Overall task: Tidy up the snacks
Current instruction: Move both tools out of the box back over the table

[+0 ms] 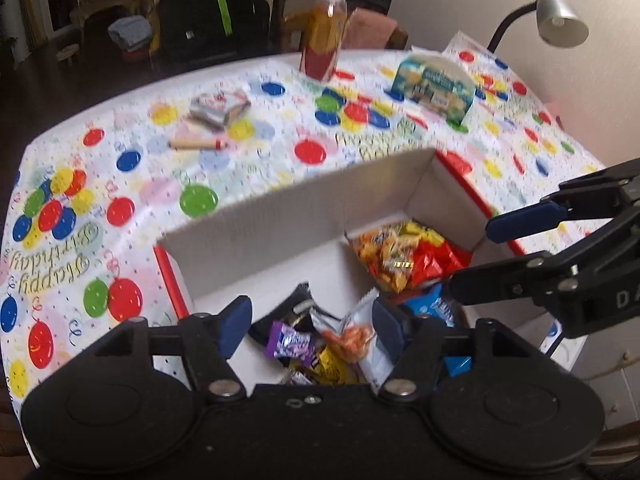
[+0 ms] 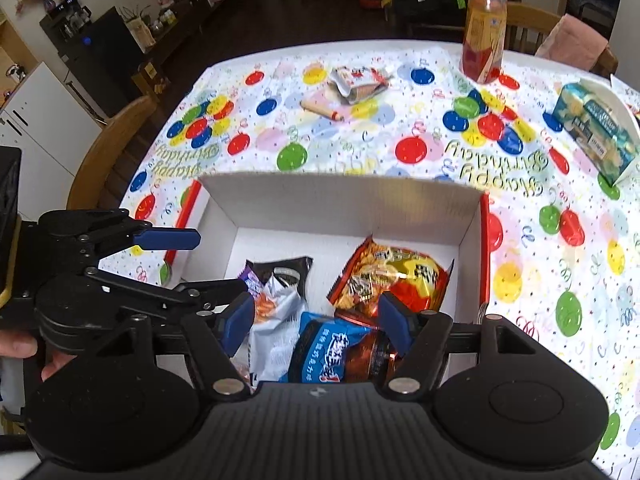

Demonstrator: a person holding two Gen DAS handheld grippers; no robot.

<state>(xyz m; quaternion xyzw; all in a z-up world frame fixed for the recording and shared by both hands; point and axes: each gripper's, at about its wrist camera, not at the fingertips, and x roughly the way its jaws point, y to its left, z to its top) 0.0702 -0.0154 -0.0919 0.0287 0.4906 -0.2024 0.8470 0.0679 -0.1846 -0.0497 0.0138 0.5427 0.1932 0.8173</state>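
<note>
Both my left gripper point(image 1: 310, 330) and right gripper point(image 2: 316, 322) hang open and empty over the box point(image 2: 340, 204); the remaining silver wrapper point(image 2: 358, 82) lies ahead across the table, nearer my left.

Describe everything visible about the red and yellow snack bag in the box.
The red and yellow snack bag is a glossy, crinkled foil-look packet with dark printed characters and crimped ends. It lies flat and sealed in the right part of the white cardboard box, its lower edge overlapping a blue packet. Neither gripper touches it.

One white cardboard box point(image 2: 344, 204) holds about six snack packets point(image 2: 394, 280). On the worktop point(image 2: 360, 152): one drink bottle point(image 2: 484, 36), one blue carton point(image 2: 596, 132), one crumpled wrapper point(image 2: 356, 82), one wooden stick point(image 2: 322, 110).
</note>
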